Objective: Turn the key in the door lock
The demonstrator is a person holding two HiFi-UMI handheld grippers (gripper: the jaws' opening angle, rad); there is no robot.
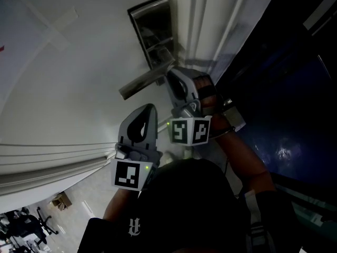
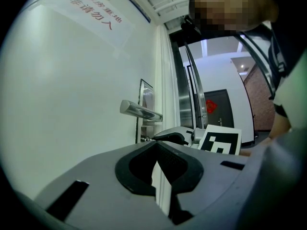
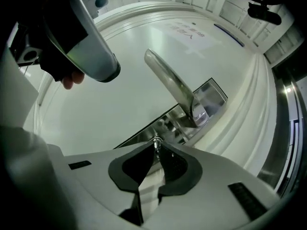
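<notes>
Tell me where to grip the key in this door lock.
Pinch the key by its head jutting from the lock plate, coming straight at the door below the lever handle; only that end sticks out. The right gripper is shut there.

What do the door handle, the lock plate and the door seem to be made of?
Door handle: probably metal, satin silver finish, soft light streaks along it.
Lock plate: likely polished steel; it mirrors its surroundings.
Door: smooth white painted surface; core cannot be told.

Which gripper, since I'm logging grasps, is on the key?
The right gripper: shut on the key at the lock plate. The left gripper is shut on nothing, away from the lock.
</notes>
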